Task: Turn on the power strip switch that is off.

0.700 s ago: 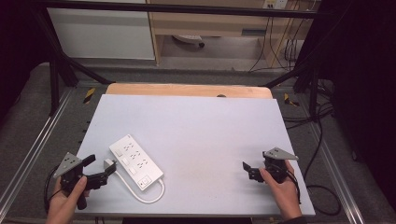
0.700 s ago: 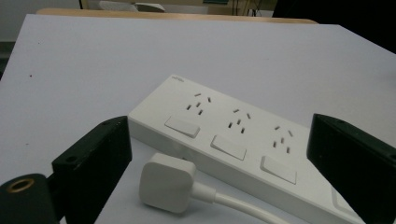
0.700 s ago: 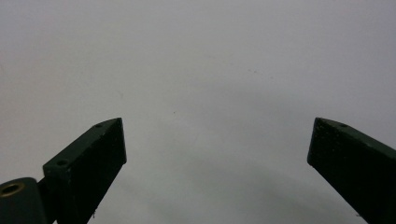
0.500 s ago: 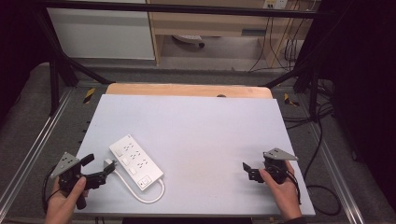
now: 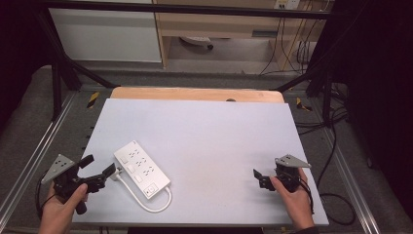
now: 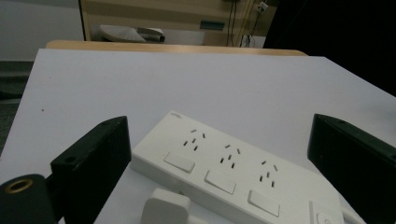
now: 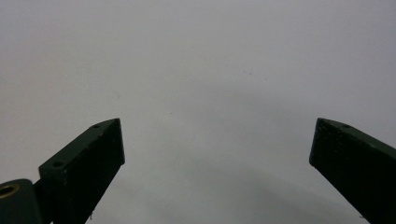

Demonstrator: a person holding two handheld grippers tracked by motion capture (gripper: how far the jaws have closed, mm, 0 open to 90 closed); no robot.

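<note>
The power strip lies at 2 o'clock from the left gripper, long axis toward 5 o'clock; both grippers' fingers wide open, empty.

The left gripper is seen with its two black jaws spread wide apart, nothing held between them. Beyond and between them, a white power strip is laid flat on the white table, three sockets and three switches being shown. A white plug is seen just beside the strip's near long side, at the bottom of the view.
</note>
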